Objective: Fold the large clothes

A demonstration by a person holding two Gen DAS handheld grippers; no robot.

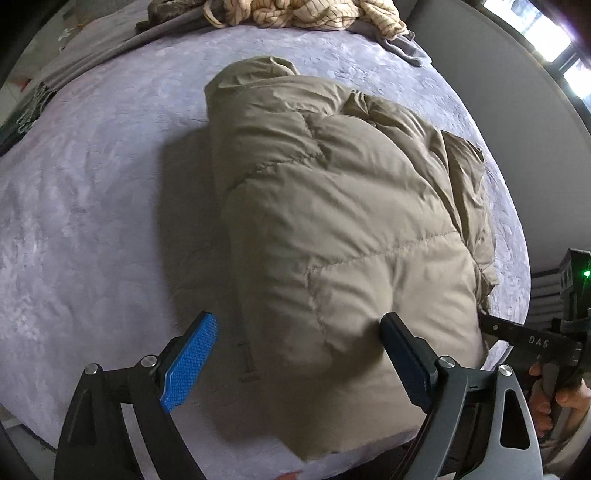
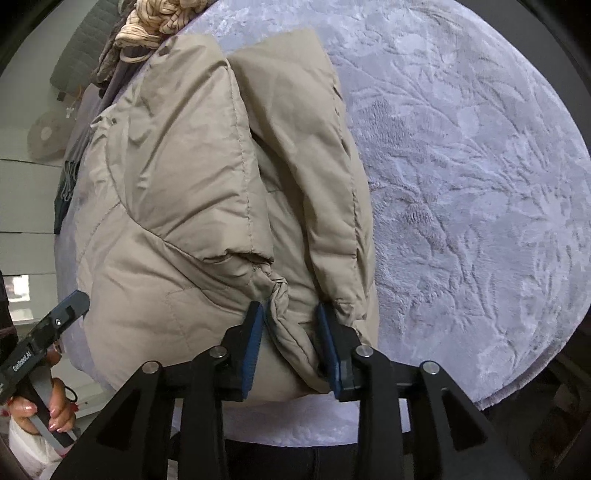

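Take the puffy tan jacket (image 1: 332, 229) as your landmark: it lies lengthwise on the lavender bedspread (image 1: 92, 192), already gathered into a thick, narrow bundle with its near end at the bed's edge closest to you.

Left of the jacket, your left gripper (image 1: 299, 350) is spread wide and holds nothing. One blue pad (image 1: 188, 362) hangs over bare bedspread beside the jacket's left flank, the other over the jacket's near end. Before you close it, bring both pads onto the same layer stack, or you will pinch only the top shell.

On the jacket's right near corner, your right gripper (image 2: 290, 347) stands partly closed around a bunched fold of hem. Cloth fills the gap, but whether the pads truly press it I cannot tell. Squeeze firmly, since slick padded fabric probably slips.

For the fold itself, grip both near corners evenly, lift together, and carry the end toward the jacket's far end, where the striped cream garment (image 1: 295, 14) lies beyond it. Press out trapped air afterwards.
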